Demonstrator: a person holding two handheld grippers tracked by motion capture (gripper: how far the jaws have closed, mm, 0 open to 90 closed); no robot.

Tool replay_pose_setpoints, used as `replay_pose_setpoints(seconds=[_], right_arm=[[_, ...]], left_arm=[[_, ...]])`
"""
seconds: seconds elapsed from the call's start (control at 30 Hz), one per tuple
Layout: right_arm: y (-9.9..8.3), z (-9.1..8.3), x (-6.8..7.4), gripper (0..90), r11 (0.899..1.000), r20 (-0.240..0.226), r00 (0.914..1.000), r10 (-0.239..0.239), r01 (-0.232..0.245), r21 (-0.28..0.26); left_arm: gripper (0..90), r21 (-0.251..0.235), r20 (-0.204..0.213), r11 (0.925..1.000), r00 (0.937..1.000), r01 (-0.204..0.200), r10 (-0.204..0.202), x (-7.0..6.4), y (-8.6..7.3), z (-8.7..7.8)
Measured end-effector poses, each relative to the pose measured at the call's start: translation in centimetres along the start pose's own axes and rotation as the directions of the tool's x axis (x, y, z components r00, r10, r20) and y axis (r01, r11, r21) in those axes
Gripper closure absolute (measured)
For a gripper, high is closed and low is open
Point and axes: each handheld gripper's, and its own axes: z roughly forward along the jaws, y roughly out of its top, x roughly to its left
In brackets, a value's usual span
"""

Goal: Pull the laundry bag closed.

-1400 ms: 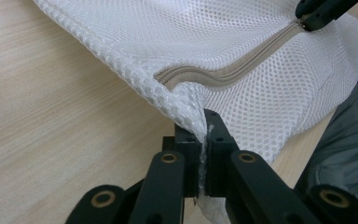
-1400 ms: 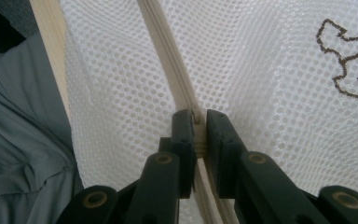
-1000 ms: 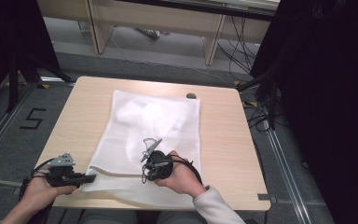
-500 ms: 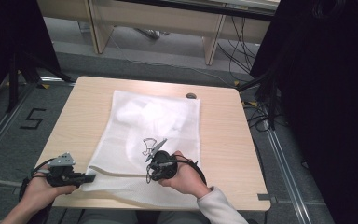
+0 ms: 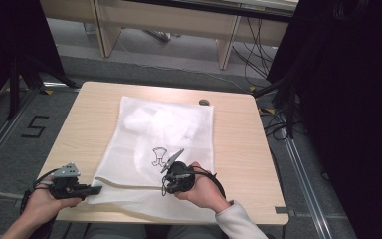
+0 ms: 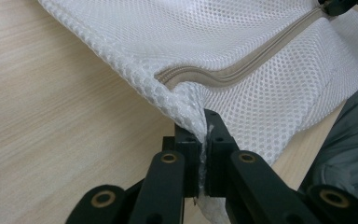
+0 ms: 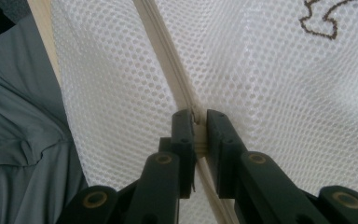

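Left gripper view: left gripper [image 6: 204, 140] pinches mesh bag [image 6: 242, 51] corner

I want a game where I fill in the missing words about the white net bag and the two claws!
1. The left claw is pinching a ____ of the white mesh bag.
2. The right claw is closed around the bag's ____, the beige strip running across the mesh.
3. The bag lies on a ____ table.
4. A small dark ____ is printed on the bag, just past the right claw.

Missing words: corner; zipper; wooden; drawing
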Motion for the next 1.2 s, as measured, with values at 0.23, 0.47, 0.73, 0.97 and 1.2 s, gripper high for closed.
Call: replay_pose_setpoints(seconds=[0.23,0.47,0.73,0.97,1.2], right_arm=[[-0.6,-0.1,-0.3,82.4,1.0,-0.002,1.0,0.006,-0.006,0.002],[-0.9,-0.5,-0.4,82.4,1.0,-0.002,0.9997,0.025,-0.025,0.004],[-1.1,-0.5,-0.4,82.4,1.0,-0.004,0.9997,0.025,-0.025,0.001],[-1.1,-0.5,-0.5,82.4,1.0,-0.002,0.9999,0.014,-0.014,0.002],[-1.5,-0.7,-0.6,82.4,1.0,0.004,0.9998,0.022,-0.022,0.004]], left_arm=[[86.0,0.0,0.0,1.0,1.0,0.002,-0.002,0.0,0.0,0.0],[85.9,-0.001,-0.001,1.0,1.0,0.002,-0.002,0.0,0.0,0.0],[85.9,-0.016,-0.008,0.9996,0.9997,0.023,-0.023,-0.1,-0.1,0.1],[85.9,-0.02,-0.009,0.9998,0.9999,0.006,-0.006,0.0,-0.1,0.1],[85.9,-0.014,-0.009,0.9997,0.9997,0.022,-0.022,-0.1,-0.1,0.1]])
